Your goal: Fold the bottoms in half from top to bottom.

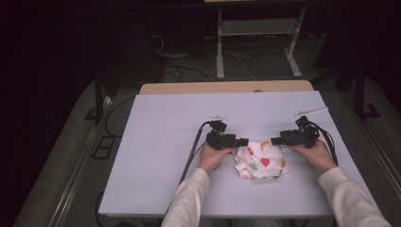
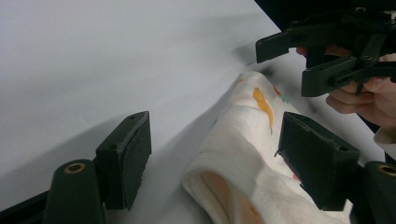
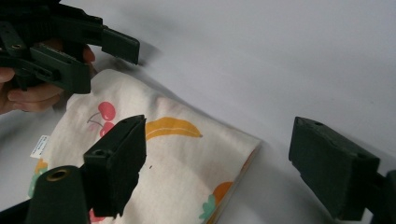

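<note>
A: Nearest the person, two pale sleeves (image 1: 189,198) come in from the bottom edge of the high view, one hand on each gripper.

B: Noted. And the cloth?

A: A folded cloth (image 1: 259,161), cream with a fruit print, lies flat on the grey tabletop (image 1: 161,142), between the two hands. A small white label (image 3: 41,145) sticks out at one edge.

B: Left gripper?

A: The left gripper (image 2: 215,154) has its jaws apart. In the left gripper view one jaw is over the cloth's folded edge and the other over bare tabletop; neither pad presses on the fabric.

B: Right gripper?

A: The right gripper (image 3: 217,163) also has its jaws apart. In its own view they straddle the corner of the cloth, one over the banana print, the other clear of the edge over the tabletop. No grip.

B: Further off?

A: Beyond the tabletop, a dim floor with loose cables (image 1: 189,61) and the white legs of a stand (image 1: 220,42).
</note>
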`<move>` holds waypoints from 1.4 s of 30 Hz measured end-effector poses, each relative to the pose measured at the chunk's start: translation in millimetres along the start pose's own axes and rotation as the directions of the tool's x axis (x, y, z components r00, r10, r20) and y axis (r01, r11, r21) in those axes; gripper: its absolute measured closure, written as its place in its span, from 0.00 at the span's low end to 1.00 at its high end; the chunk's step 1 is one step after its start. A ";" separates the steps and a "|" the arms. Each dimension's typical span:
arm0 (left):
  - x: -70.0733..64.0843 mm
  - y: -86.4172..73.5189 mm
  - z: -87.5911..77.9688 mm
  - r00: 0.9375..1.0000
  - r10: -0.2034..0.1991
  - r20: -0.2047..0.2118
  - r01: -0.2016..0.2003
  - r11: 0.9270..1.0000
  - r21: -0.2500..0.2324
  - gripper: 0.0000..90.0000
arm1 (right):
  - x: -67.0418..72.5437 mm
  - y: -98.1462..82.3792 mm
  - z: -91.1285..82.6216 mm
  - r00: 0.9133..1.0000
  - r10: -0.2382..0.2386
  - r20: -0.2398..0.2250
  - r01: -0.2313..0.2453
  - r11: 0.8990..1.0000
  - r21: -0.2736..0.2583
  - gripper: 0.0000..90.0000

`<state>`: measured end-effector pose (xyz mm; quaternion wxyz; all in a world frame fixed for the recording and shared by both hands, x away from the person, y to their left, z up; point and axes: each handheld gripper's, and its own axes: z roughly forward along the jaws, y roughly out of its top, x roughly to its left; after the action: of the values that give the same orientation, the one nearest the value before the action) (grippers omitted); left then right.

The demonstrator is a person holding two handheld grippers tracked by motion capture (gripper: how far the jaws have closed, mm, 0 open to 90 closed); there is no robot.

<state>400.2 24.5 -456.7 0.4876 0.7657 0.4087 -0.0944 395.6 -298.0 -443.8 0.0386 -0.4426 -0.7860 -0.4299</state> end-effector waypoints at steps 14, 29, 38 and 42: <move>6.4 -3.2 4.9 0.998 -0.043 0.051 0.041 0.999 0.034 0.57 | -9.3 -1.9 11.3 1.000 0.000 0.000 0.000 1.000 0.014 0.46; -2.5 -3.5 3.5 0.998 0.063 0.006 -0.063 0.997 0.049 0.90 | -3.8 0.7 13.1 0.999 0.013 0.030 -0.013 1.000 0.005 0.95; -5.4 -1.2 -5.3 0.993 0.114 -0.017 -0.113 0.992 0.060 0.90 | -1.3 6.8 17.6 0.996 0.070 0.059 -0.068 0.997 -0.036 0.96; -7.1 0.3 -9.9 0.991 0.131 -0.026 -0.129 0.989 0.065 0.90 | -0.6 9.0 21.2 0.994 0.091 0.064 -0.090 0.996 -0.018 0.96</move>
<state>393.3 28.7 -447.6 0.4619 0.8072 0.3620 -0.0638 409.3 -281.2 -451.6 0.0291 -0.4918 -0.7626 -0.4192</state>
